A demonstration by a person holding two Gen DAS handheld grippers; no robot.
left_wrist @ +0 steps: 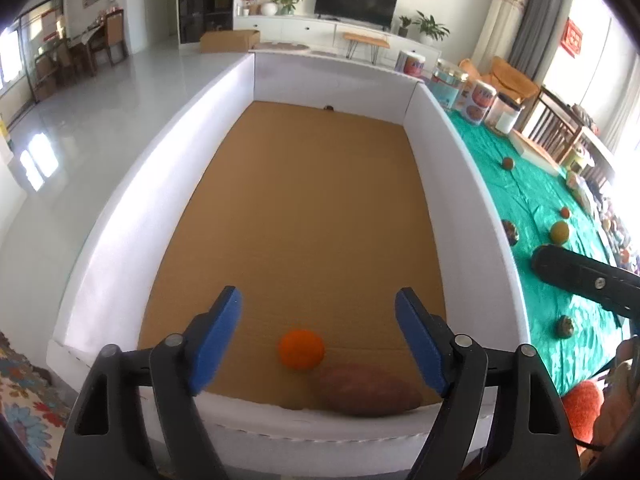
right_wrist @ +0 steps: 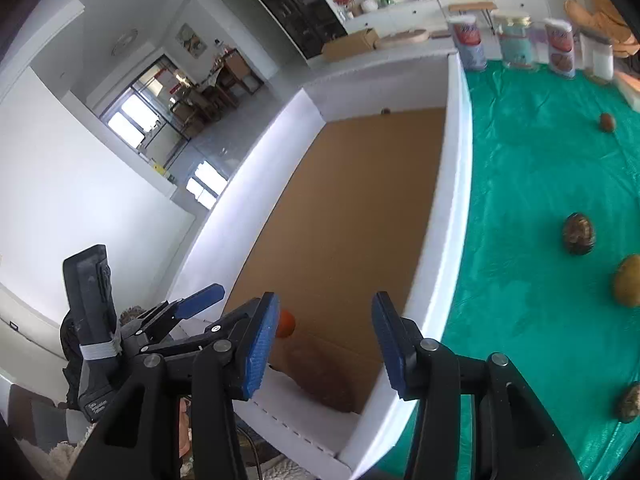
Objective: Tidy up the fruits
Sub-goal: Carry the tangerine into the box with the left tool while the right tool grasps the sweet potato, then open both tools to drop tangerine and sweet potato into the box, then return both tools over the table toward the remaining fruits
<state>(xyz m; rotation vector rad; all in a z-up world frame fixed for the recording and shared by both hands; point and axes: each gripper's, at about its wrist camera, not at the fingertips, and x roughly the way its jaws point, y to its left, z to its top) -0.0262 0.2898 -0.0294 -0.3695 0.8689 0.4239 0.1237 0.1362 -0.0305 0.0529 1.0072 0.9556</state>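
A white-walled box with a brown cardboard floor fills the left wrist view. An orange lies on that floor near the front wall, with a reddish-brown sweet potato just behind and right of it. My left gripper hangs open above the orange and holds nothing. In the right wrist view my right gripper stands open over the box's near right corner, with nothing between its blue pads. Below it lie the sweet potato and the orange, which is half hidden by the left finger.
A green cloth covers the table to the right of the box. Several round fruits lie on it, among them a yellow-green one and a dark brown one. Jars and tins stand along the cloth's far edge.
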